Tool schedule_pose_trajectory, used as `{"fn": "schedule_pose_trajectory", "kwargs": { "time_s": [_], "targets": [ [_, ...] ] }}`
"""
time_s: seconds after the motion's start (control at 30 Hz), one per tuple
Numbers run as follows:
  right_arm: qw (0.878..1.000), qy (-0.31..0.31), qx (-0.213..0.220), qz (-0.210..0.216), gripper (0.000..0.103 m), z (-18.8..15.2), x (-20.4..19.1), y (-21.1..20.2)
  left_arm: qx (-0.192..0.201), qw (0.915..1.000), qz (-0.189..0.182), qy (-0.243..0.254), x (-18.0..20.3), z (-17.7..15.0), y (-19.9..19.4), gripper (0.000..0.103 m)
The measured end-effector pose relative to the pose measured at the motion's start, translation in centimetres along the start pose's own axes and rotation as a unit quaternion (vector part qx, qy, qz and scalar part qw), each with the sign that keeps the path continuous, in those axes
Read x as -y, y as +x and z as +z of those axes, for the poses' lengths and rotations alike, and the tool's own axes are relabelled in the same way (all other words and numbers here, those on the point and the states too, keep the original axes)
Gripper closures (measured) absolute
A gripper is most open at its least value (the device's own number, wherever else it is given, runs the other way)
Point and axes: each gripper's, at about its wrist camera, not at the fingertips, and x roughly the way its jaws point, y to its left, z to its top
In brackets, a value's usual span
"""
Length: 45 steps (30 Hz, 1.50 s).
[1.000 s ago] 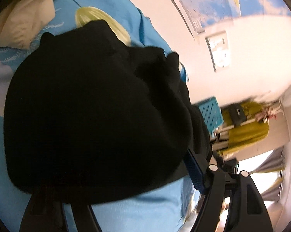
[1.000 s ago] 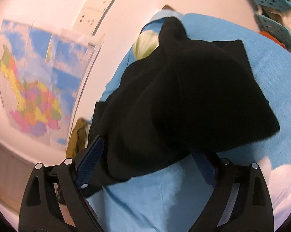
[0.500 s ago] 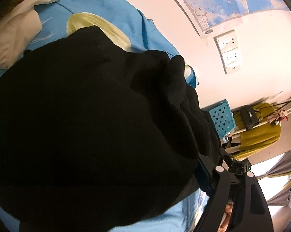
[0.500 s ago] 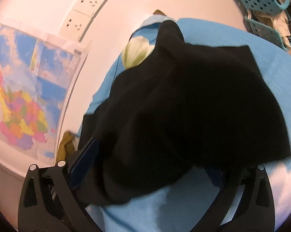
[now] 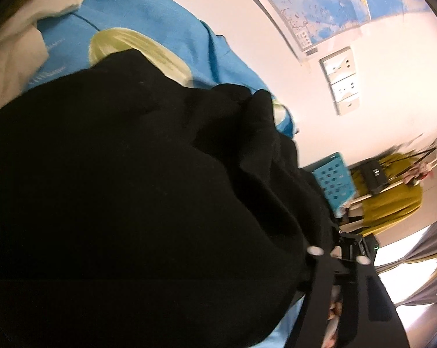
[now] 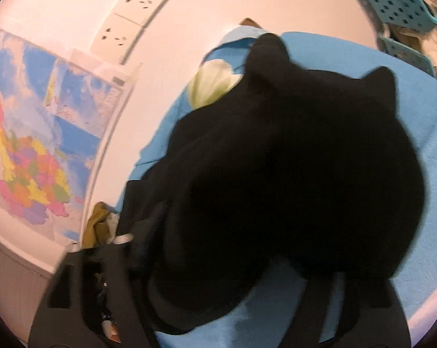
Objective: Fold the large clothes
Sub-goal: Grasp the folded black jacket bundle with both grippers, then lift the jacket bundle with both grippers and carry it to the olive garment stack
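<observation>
Black garment (image 5: pixel 137 203) nearer, blue sheet (image 6: pixel 349 55), perhaps bed

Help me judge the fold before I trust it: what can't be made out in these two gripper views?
- Left wrist view: the black garment covers the left gripper, so any grip is unreadable.
- Right wrist view: the garment hides the right gripper; motion blur smears its edges.
- Both views: the blue bedsheet under it is hidden, as are the fold lines.

Warm indoor light, motion blur, heavy fisheye edge distortion.
</observation>
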Motion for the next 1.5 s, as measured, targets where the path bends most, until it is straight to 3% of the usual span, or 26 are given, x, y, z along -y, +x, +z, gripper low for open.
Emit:
{"fn": "schedule_pose_trajectory", "kwargs": {
  "time_s": [0.03, 0.1, 0.13, 0.17, 0.2, 0.27, 0.33, 0.5, 0.73, 0.87, 1.0, 1.13, 1.3, 1.37, 1.43, 1.5],
  "targets": [
    [1.000, -0.015, -0.003, -0.012, 0.013, -0.1, -0.6, 0.4, -0.004, 1.0000, 0.001, -0.001, 0.1, 0.2, 0.2, 0.027],
    [0.999, -0.030, -0.005, -0.029, 0.015, -0.1, -1.2, 1.0, -0.008, 1.0000, 0.000, -0.004, 0.4, 0.5, 0.3, 0.026],
    [0.998, -0.042, -0.005, -0.042, 0.029, 0.0, -1.3, 1.1, -0.010, 1.0000, 0.003, -0.001, 0.5, 0.6, 0.5, 0.027],
    [0.998, -0.045, -0.009, -0.040, 0.057, 0.2, -1.1, 1.1, -0.012, 0.9999, 0.006, 0.002, 0.5, 0.7, 0.5, 0.032],
    [0.999, -0.039, -0.014, -0.022, 0.063, 0.5, -0.8, 1.0, -0.014, 0.9996, 0.021, 0.009, 0.6, 0.9, 0.6, 0.047],
    [0.999, -0.034, -0.018, 0.003, 0.072, 0.7, -0.6, 0.5, -0.017, 0.9996, 0.019, 0.011, 0.6, 1.0, 0.3, 0.055],
    [0.998, -0.054, -0.012, 0.015, 0.074, 0.6, -1.5, -0.3, -0.015, 0.9993, 0.027, 0.021, 1.1, 0.9, -0.1, 0.061],
    [0.995, -0.090, 0.005, 0.052, 0.076, 1.3, -4.7, -2.5, -0.010, 0.9981, 0.032, 0.051, 3.3, 1.3, -1.8, 0.066],
    [0.982, -0.161, 0.034, 0.094, 0.077, 3.8, -12.5, -4.5, 0.003, 0.9947, 0.016, 0.102, 8.1, 5.3, -5.6, 0.068],
    [0.970, -0.195, 0.061, 0.133, 0.077, 5.4, -18.7, -5.0, 0.052, 0.9882, 0.015, 0.143, 11.4, 8.5, -10.2, 0.068],
    [0.954, -0.225, 0.068, 0.186, 0.077, 6.2, -25.7, -3.6, 0.125, 0.9763, 0.023, 0.175, 13.4, 12.3, -17.5, 0.068],
    [0.935, -0.258, 0.050, 0.238, 0.077, 5.7, -34.1, 0.6, 0.188, 0.9627, 0.055, 0.186, 12.8, 15.7, -24.5, 0.068],
    [0.916, -0.280, 0.029, 0.284, 0.077, 3.8, -44.4, 7.4, 0.262, 0.9407, 0.126, 0.174, 9.6, 21.6, -33.1, 0.068],
    [0.903, -0.296, 0.032, 0.309, 0.077, 1.8, -47.8, 9.7, 0.291, 0.9303, 0.141, 0.173, 7.9, 23.7, -36.3, 0.068],
    [0.892, -0.309, 0.019, 0.330, 0.077, -1.1, -49.9, 12.5, 0.317, 0.9214, 0.141, 0.174, 5.4, 24.9, -39.1, 0.067],
    [0.889, -0.314, -0.015, 0.333, 0.076, -4.1, -50.1, 15.6, 0.344, 0.9136, 0.145, 0.160, 1.4, 24.9, -41.4, 0.067]
  ]
}}
